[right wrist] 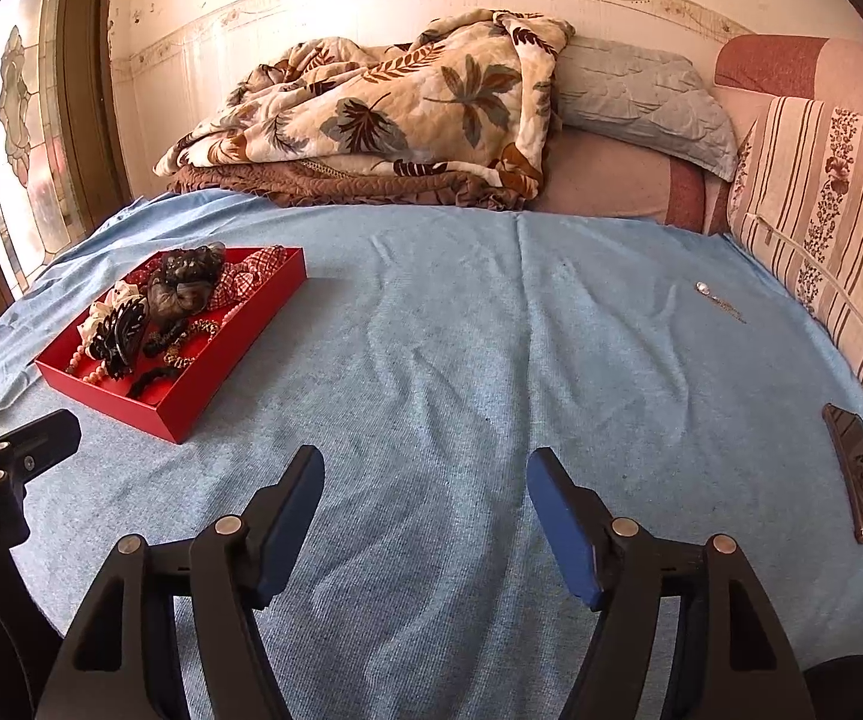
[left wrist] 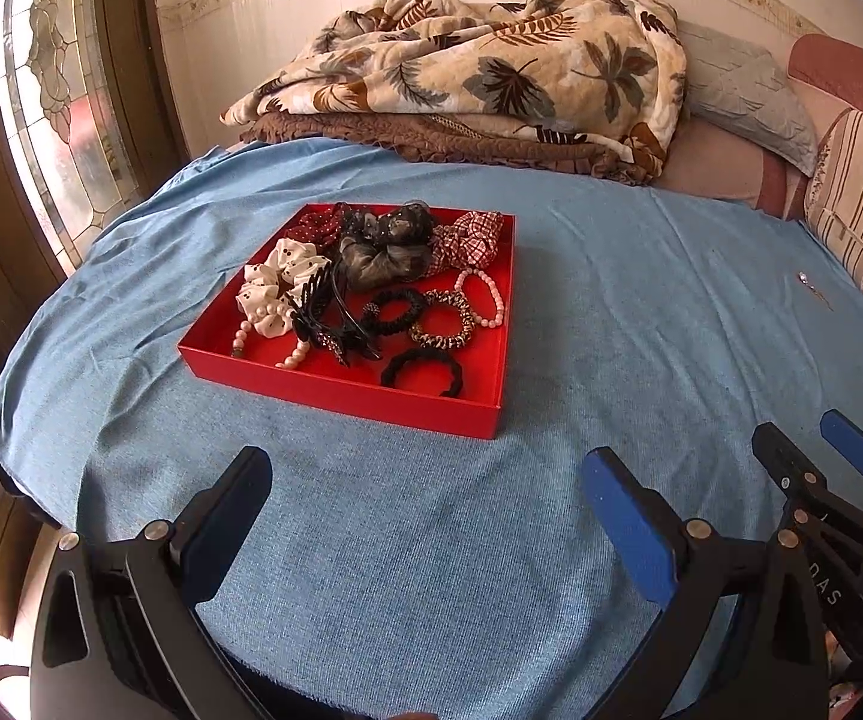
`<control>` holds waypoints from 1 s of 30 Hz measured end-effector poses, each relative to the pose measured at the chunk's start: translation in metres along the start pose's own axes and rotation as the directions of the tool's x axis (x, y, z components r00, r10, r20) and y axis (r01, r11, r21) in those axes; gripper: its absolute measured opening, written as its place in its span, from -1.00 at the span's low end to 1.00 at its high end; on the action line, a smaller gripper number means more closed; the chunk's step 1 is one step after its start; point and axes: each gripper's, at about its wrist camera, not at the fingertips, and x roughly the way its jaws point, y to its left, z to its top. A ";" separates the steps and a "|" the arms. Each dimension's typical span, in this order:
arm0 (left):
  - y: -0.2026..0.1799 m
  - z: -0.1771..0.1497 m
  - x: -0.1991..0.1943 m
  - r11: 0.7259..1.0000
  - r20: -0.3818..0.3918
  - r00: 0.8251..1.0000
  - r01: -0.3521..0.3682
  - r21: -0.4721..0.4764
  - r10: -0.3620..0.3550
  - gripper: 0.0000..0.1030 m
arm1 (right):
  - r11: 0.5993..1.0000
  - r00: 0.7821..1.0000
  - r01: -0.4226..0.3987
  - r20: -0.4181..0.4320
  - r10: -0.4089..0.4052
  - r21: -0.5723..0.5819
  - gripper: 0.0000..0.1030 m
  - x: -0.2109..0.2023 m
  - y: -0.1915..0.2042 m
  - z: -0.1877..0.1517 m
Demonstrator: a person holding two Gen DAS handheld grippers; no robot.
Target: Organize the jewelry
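Note:
A red tray (left wrist: 347,399) lies on the blue cloth (left wrist: 431,540), holding scrunchies, a black claw clip (left wrist: 323,312), bead bracelets (left wrist: 485,294) and black hair ties (left wrist: 422,369). It also shows in the right wrist view (right wrist: 191,402) at the left. A small necklace with a pendant (right wrist: 716,299) lies alone on the cloth at the far right, and shows in the left wrist view (left wrist: 812,288). My left gripper (left wrist: 425,468) is open and empty, just in front of the tray. My right gripper (right wrist: 425,474) is open and empty over bare cloth.
A leaf-print blanket (right wrist: 383,114) is piled at the back on a brown blanket, with pillows (right wrist: 641,96) beside it. A striped cushion (right wrist: 821,210) runs along the right. A phone (right wrist: 857,474) lies at the right edge. A stained-glass door (left wrist: 53,96) stands at the left.

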 end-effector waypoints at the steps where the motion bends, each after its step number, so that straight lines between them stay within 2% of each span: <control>1: 0.000 0.000 0.001 1.000 -0.001 1.000 0.000 0.001 0.000 1.00 | 1.000 1.000 0.002 0.001 -0.002 -0.001 0.45 0.000 0.000 0.000; 30: 0.000 -0.005 0.010 0.999 -0.044 0.998 0.045 0.000 -0.044 1.00 | 0.999 0.999 0.045 0.017 -0.045 0.004 0.55 0.001 -0.008 0.000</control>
